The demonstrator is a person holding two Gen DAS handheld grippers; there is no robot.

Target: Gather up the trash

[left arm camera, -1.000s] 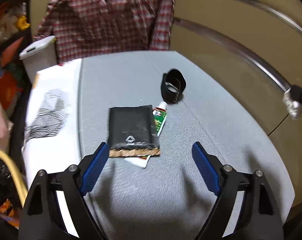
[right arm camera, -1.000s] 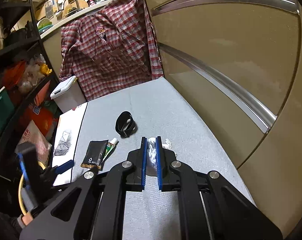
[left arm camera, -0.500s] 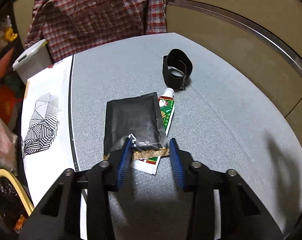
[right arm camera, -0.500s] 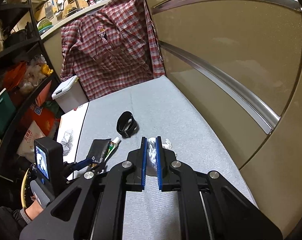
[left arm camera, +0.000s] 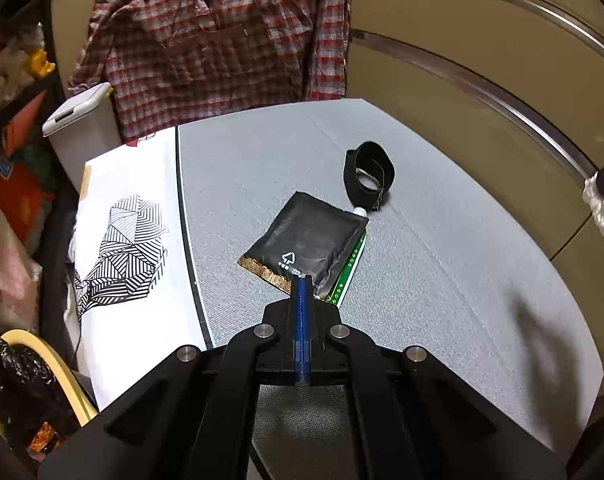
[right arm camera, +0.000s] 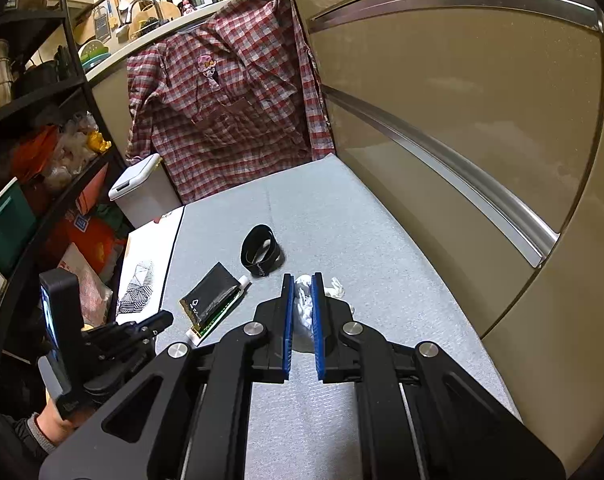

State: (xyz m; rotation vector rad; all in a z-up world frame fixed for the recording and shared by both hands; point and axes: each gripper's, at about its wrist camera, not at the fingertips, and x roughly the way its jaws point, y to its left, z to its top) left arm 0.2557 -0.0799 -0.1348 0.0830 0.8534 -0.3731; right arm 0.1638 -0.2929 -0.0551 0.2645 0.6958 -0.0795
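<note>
My left hand-held gripper [left arm camera: 302,280] has just clenched, seemingly pinching the near corner of the flat black foil pouch [left arm camera: 308,240] stretching ahead.

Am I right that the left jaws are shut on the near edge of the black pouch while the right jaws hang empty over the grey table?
Not quite: the right gripper is not empty. The right wrist view shows its jaws shut on a crumpled white tissue over the grey table. The rest holds: the left gripper is shut on the near edge of the black pouch.
</note>
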